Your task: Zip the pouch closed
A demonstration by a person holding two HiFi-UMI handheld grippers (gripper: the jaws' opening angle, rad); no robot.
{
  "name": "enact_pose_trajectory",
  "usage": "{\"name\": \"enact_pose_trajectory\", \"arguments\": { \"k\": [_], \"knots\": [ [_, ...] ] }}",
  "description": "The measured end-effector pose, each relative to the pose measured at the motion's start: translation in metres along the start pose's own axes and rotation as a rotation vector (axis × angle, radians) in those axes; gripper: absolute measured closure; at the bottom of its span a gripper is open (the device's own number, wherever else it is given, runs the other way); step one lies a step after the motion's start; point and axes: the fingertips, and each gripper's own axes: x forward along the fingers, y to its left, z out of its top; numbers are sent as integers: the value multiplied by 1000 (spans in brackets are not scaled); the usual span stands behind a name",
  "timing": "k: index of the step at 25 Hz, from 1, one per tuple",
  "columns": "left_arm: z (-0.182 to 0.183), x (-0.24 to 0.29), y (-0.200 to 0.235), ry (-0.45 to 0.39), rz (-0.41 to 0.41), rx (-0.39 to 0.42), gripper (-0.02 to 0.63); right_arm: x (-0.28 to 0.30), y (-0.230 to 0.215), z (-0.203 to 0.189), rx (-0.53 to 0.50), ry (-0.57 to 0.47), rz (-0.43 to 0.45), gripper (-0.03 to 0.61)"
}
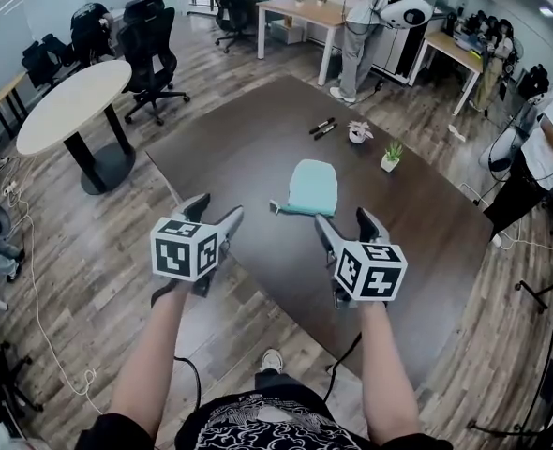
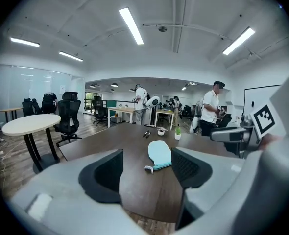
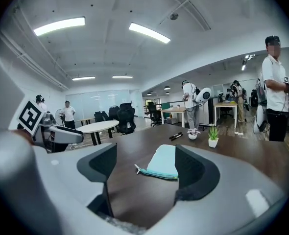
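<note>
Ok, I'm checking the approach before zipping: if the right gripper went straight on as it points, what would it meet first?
Probably the light blue pouch, lying flat on the dark table ahead of the right gripper, whose jaws stand open; nothing shows between, though depth is unclear.

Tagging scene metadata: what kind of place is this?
Most likely an open-plan office or lab: black swivel chairs, a round white table, and light wooden desks along the back.

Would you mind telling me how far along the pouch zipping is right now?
Nothing looks done yet: the pouch lies untouched on the table, zip pull at one end. Nothing is in hand: left tongs and right tongs both hang open, short of it. Gripping and zipping remain.
</note>
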Motion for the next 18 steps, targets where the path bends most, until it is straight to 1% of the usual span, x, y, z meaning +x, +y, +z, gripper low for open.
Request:
{"name": "enact_pose_trajectory", "arguments": {
  "k": [9,18],
  "knots": [
    [20,46,3,5,3,10,307,36,-32,12,14,5,-3,204],
    [32,84,1,15,-16,16,307,56,-55,14,36,19,-12,204]
  ]
}}
